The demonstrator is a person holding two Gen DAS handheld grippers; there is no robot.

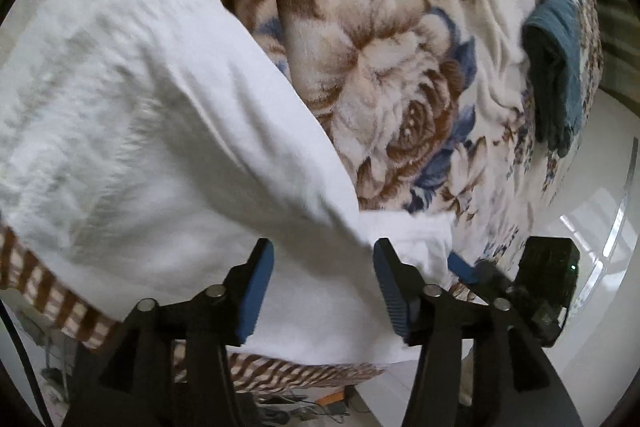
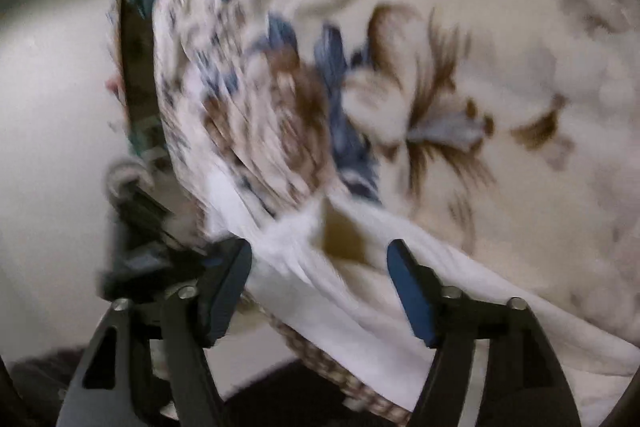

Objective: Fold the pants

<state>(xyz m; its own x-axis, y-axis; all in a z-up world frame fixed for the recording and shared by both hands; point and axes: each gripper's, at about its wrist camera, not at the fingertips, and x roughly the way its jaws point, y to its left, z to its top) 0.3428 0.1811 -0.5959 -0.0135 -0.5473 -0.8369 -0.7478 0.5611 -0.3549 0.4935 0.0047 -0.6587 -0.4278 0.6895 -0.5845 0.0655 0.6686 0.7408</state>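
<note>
your white pants lie on the near edge of the floral blanket, seemingly part folded, more folds left; left gripper and right gripper both gape wide, holding nothing.

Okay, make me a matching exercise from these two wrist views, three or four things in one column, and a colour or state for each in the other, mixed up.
Things:
1. pants
2. blanket
3. folded cloth
4. left gripper

Descriptions:
A. teal, lying near the bed's far edge
B. white, spread over the bed
C. open above white fabric
D. floral, brown and blue

Pairs: 1-B, 2-D, 3-A, 4-C
</note>
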